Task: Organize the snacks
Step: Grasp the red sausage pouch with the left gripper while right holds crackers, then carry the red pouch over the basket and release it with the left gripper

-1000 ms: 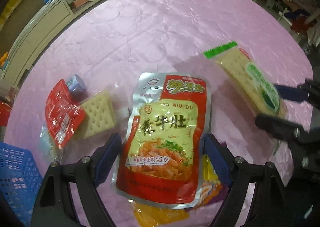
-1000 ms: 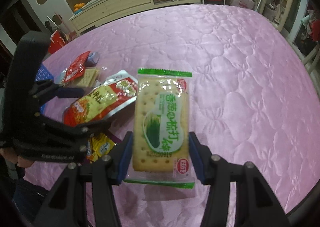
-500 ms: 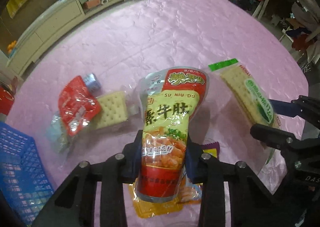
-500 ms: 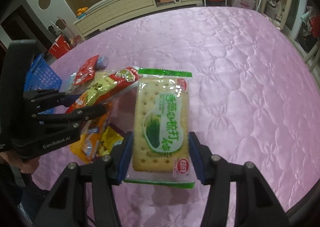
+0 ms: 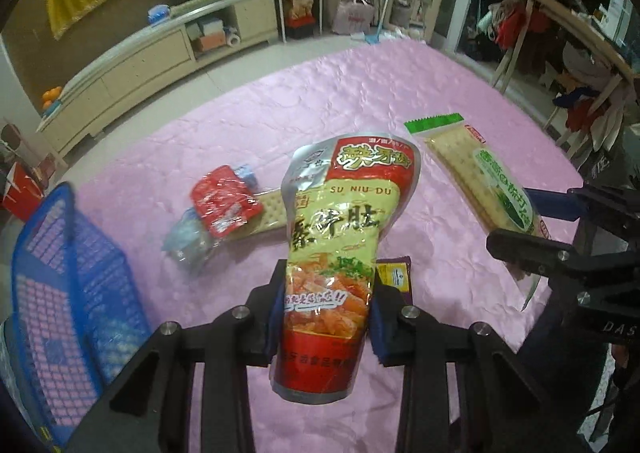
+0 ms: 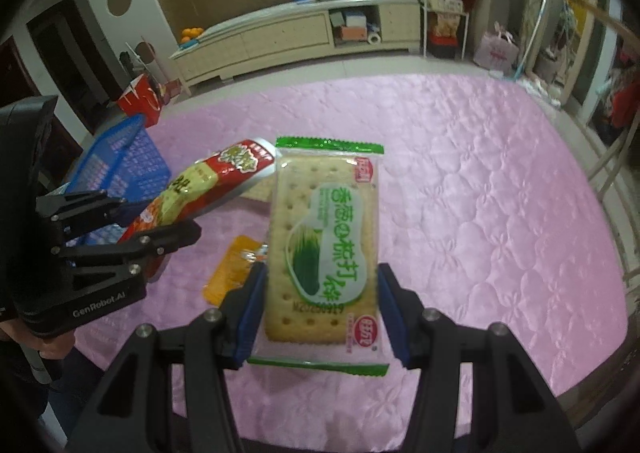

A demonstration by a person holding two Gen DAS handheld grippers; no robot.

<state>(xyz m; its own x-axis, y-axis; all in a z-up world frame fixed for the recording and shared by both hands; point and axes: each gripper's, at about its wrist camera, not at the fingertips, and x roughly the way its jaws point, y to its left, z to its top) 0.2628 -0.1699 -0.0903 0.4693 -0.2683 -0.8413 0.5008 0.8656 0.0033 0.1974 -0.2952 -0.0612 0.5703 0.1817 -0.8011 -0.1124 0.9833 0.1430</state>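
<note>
Left wrist: pouch (image 5: 336, 237) between tongs (image 5: 325, 307).

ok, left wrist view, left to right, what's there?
Blue basket → red packet → SU NIU DU pouch in the left hand-held gripper → green cracker pack in the right hand-held gripper.

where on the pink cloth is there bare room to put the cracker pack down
Bare: the far and right stretch of the pink cloth, beyond the cracker pack. Crowded: near left, where the orange sachet, red packet, loose cracker and blue basket sit.
</note>
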